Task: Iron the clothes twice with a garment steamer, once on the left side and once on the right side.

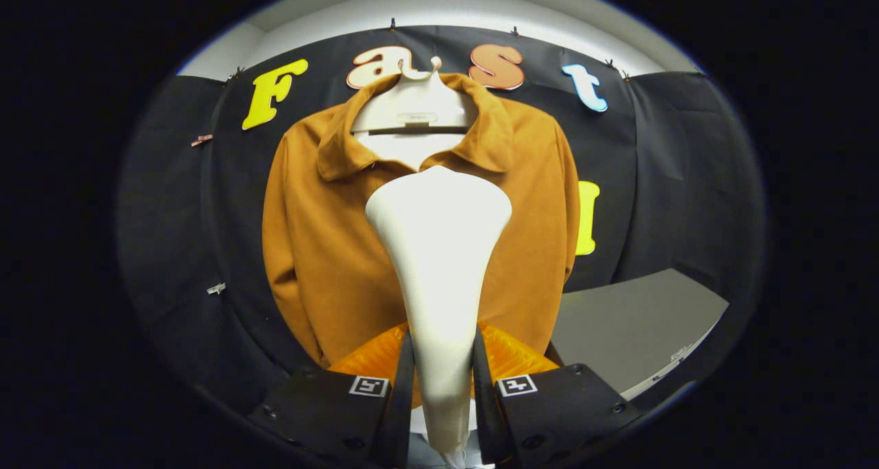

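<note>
got the steamer [439, 263] clamped between both fingers of the gripper [443, 380], head pointing up at the brown shirt [323, 249] on its hanger [412, 108] just ahead. it sits about mid-chest, so i can't say either side is done yet, left and right both look pending.

One garment steamer [439, 263] is sitting clamped between the two fingers [402, 380] of the single tongs [443, 386]. One brown shirt [323, 249] is hanging on one hanger [412, 108]. One desk [632, 325] is standing beside it.
</note>
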Demonstrator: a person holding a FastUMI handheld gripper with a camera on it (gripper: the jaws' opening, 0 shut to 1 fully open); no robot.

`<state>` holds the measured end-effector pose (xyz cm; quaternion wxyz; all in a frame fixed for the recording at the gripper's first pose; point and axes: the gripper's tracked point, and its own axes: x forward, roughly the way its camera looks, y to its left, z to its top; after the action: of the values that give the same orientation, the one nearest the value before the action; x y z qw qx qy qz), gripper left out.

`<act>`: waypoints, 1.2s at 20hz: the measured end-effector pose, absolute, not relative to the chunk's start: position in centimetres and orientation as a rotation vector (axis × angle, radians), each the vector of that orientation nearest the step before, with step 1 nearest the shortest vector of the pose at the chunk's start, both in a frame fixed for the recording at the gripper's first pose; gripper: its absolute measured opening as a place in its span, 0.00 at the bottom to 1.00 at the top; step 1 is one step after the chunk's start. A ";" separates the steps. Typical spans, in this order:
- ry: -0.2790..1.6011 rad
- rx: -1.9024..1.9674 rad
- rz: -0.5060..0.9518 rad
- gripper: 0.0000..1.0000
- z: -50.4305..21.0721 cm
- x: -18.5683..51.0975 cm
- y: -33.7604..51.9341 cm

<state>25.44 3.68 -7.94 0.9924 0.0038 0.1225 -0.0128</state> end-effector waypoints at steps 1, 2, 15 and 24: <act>0.218 0.010 -0.031 0.43 -7.2 25.4 3.2; 0.188 0.015 -0.030 0.43 -6.2 25.3 2.9; -0.095 0.007 0.035 0.42 1.1 24.0 1.4; -0.108 0.007 0.032 0.43 1.4 23.9 0.8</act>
<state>23.95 0.80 1.43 0.9984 0.0037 -0.0539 0.0160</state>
